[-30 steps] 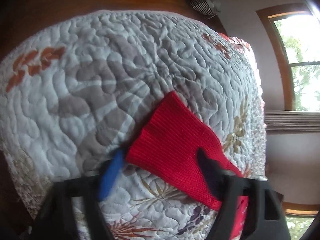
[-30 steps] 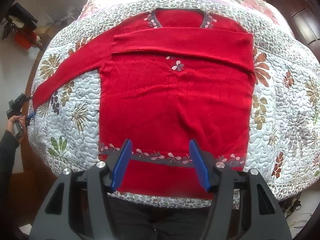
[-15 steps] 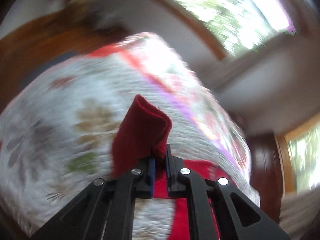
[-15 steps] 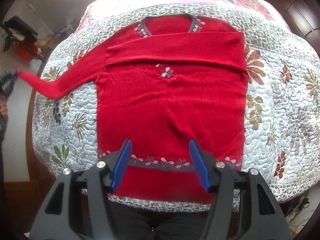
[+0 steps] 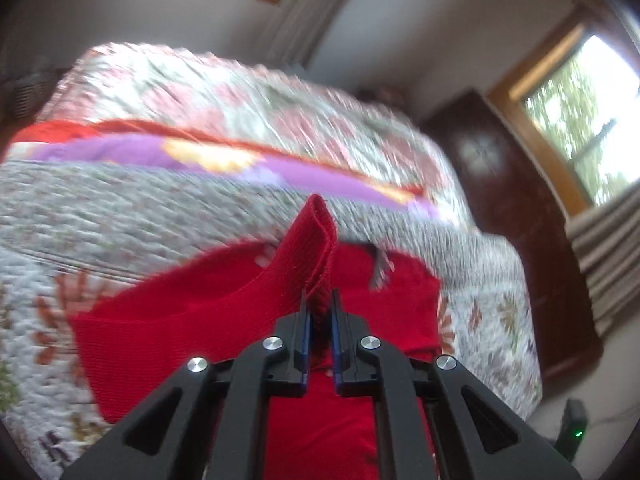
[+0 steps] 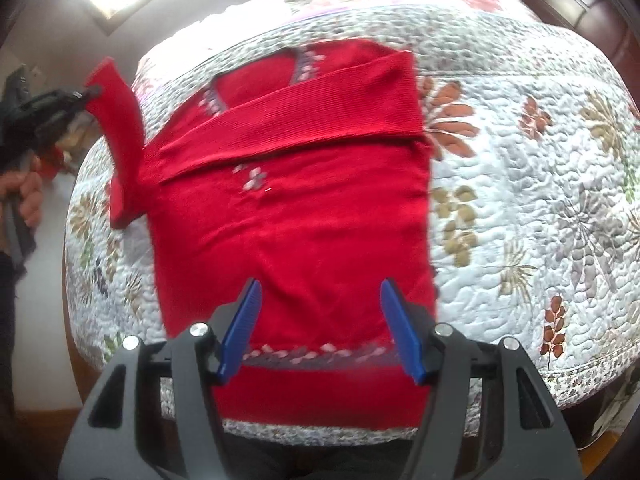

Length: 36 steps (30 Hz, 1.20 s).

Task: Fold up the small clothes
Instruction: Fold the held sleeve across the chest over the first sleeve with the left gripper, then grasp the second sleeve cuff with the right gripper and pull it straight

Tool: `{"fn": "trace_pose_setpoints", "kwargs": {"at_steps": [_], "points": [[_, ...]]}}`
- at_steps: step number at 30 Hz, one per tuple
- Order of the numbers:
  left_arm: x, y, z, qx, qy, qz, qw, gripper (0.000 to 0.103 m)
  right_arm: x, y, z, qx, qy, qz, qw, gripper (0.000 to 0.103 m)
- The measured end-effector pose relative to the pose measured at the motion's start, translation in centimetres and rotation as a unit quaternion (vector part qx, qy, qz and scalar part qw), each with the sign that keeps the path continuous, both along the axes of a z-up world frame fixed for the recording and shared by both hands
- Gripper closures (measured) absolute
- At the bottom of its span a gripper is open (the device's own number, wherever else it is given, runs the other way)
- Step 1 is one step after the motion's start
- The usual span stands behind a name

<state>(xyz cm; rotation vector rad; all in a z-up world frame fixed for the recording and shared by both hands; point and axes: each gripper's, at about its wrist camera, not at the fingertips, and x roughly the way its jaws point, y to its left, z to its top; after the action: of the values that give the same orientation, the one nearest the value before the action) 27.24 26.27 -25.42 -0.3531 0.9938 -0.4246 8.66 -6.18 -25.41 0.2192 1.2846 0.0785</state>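
Two fingers (image 5: 304,320) of your left gripper (image 5: 319,312) are pinching the sleeve cuff (image 5: 318,248), holding that sleeve lifted off the quilt (image 6: 520,200) at the sweater's left side. Your right gripper (image 6: 320,324) is hovering with fingers spread wide over the hem, gripping nothing. Red sweater (image 6: 296,232) is lying flat on the quilted bed, its other sleeve (image 6: 304,120) folded across the chest. Left view is blurring.
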Motion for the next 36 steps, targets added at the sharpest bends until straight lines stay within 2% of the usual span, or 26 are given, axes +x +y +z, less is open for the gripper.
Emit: {"fn": "trace_pose_setpoints", "kwargs": {"at_steps": [5,11,14,17,19,22,26,32,36], "points": [[1.9,-7.7,-6.8,0.021,0.057,-0.045,0.9972,0.095,1.4,-3.3,-1.1,0.015,0.002,-0.026,1.0,0.041],[2.7,-12.6,-12.5,0.036,0.103,-0.065,0.9918,0.095,3.3,-5.1,-2.7,0.04,0.015,-0.04,0.998,0.041],[2.5,-13.8,-13.5,0.043,0.116,-0.072,0.9897,0.095,4.8,-5.4,-3.4,0.057,0.025,-0.035,0.997,0.041],[2.4,-14.1,-13.2,0.038,0.123,-0.077,0.9886,0.079,6.4,-5.0,-3.6,0.078,0.028,-0.021,0.996,0.034],[2.0,-13.8,-12.1,0.037,0.112,-0.079,0.9899,0.054,7.7,-4.2,-3.6,0.084,0.025,-0.006,0.996,0.034],[0.7,-12.0,-10.4,0.016,0.105,-0.069,0.992,0.048,10.4,-2.7,-4.2,0.128,0.025,0.014,0.991,0.035],[-3.1,-8.0,-9.4,0.004,0.11,-0.046,0.9928,0.045,15.6,0.1,-7.2,0.184,0.044,0.032,0.981,0.046],[-9.9,-1.3,-10.3,-0.002,0.147,0.018,0.9889,0.042,21.8,4.0,-11.5,0.18,0.059,0.046,0.981,0.047],[-13.2,2.1,-11.2,-0.011,0.171,0.064,0.9832,0.042,23.6,5.3,-13.5,0.171,0.071,0.049,0.981,0.047]]}}
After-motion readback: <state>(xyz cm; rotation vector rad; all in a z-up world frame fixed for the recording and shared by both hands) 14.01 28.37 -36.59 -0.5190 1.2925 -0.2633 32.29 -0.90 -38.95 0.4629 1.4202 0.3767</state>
